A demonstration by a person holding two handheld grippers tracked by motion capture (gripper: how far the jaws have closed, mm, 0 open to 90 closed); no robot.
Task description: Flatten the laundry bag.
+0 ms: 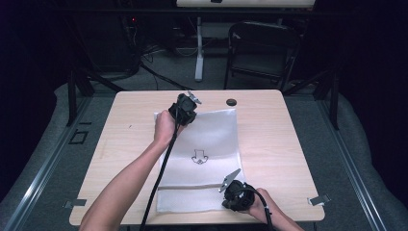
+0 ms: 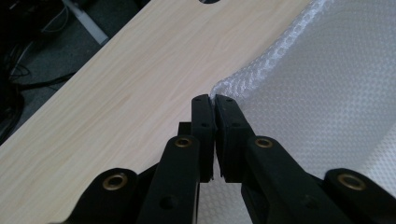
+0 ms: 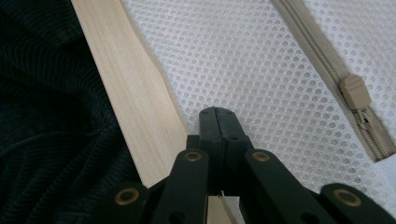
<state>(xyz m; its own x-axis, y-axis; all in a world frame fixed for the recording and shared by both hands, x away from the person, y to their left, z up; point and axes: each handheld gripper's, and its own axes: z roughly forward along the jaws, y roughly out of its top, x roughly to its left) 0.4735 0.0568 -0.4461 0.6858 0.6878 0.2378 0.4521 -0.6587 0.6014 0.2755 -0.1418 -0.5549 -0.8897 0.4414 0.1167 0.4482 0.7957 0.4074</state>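
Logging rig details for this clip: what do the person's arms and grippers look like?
Both forearms are bare, no sleeves in view. The left gripper and right gripper are black with rounded bodies, each topped by a grey three-cornered plate and trailing a black cable. Their jaws are black, with brass-coloured rivets.

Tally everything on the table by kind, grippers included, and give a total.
White mesh bag with a beige zipper: 1
Black grippers: 2, the left gripper shut on the bag's far corner, the right gripper shut over its near edge
Total: 3
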